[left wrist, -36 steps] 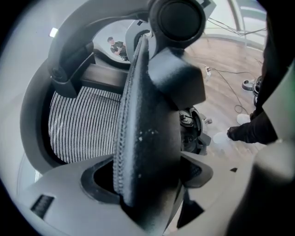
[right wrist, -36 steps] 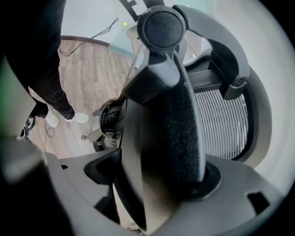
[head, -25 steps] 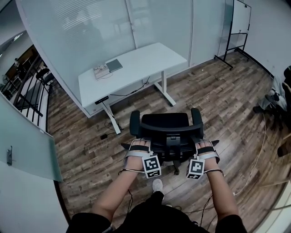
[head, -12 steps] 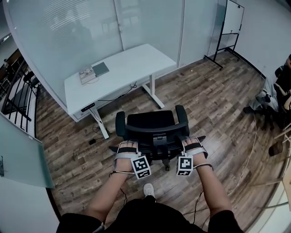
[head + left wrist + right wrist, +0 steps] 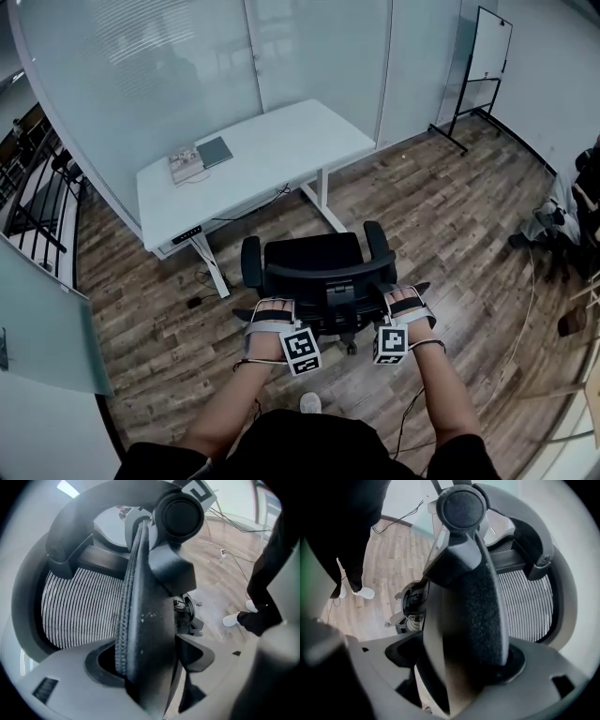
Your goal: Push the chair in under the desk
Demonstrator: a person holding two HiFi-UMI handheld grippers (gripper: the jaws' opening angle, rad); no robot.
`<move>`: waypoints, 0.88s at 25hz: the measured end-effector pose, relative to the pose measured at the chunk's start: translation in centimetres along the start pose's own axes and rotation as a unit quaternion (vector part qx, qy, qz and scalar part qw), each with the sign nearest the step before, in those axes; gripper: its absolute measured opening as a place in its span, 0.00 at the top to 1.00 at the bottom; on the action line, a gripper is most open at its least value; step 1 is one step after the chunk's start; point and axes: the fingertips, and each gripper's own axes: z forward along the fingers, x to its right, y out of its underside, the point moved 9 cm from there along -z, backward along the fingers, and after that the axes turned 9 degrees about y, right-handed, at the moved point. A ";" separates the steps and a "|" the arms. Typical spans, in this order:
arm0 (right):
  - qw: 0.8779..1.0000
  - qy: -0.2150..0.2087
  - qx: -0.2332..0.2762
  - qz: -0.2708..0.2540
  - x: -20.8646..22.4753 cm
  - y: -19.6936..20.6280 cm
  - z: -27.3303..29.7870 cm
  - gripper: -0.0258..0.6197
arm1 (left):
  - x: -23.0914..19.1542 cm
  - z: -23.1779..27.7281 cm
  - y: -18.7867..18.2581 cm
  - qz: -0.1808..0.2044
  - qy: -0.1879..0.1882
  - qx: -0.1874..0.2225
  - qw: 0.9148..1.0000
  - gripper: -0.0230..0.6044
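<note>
A black office chair (image 5: 314, 258) stands on the wood floor a short way in front of the white desk (image 5: 272, 150), its seat facing the desk. My left gripper (image 5: 270, 305) sits on the left edge of the chair's backrest (image 5: 145, 620); its jaws are closing with that rim between them. My right gripper (image 5: 401, 298) is shut on the right edge of the backrest (image 5: 473, 602), which fills the space between its jaws. The mesh of the back shows in both gripper views.
A notebook and a book (image 5: 199, 157) lie on the desk's far left. Glass walls stand behind the desk, and a whiteboard stand (image 5: 487, 56) is at the back right. Cables (image 5: 525, 309) trail over the floor at right. A railing (image 5: 37, 202) runs at left.
Both grippers stay on the backrest's edges. The chair has come a little closer to the desk, and the person's foot has dropped further behind it.
</note>
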 end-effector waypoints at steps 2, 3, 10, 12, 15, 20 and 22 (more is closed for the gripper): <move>1.000 -0.001 0.005 0.002 0.6 0.2 0.7 0.34 | -0.7 0.3 -0.1 0.003 -0.002 0.001 1.000 0.41; 1.000 -0.002 0.009 0.004 0.9 0.2 1.1 0.34 | -1.0 0.4 -0.1 0.005 -0.005 0.002 1.000 0.41; 1.000 0.009 0.025 0.000 2.4 0.3 3.4 0.36 | -2.9 1.4 0.3 -0.002 -0.019 -0.005 1.000 0.41; 0.999 0.022 0.026 -0.010 2.7 0.7 4.4 0.36 | -3.4 1.9 0.4 -0.005 -0.022 -0.009 1.000 0.41; 0.999 0.007 0.043 -0.007 3.2 0.7 5.7 0.36 | -4.2 2.5 0.5 -0.012 -0.026 -0.015 0.999 0.42; 0.998 -0.007 0.062 -0.020 4.3 1.1 7.9 0.36 | -5.7 3.6 0.5 -0.040 -0.040 -0.034 0.998 0.47; 0.997 -0.012 0.070 -0.023 4.7 1.4 8.8 0.37 | -6.4 4.1 0.5 -0.052 -0.037 -0.039 0.997 0.47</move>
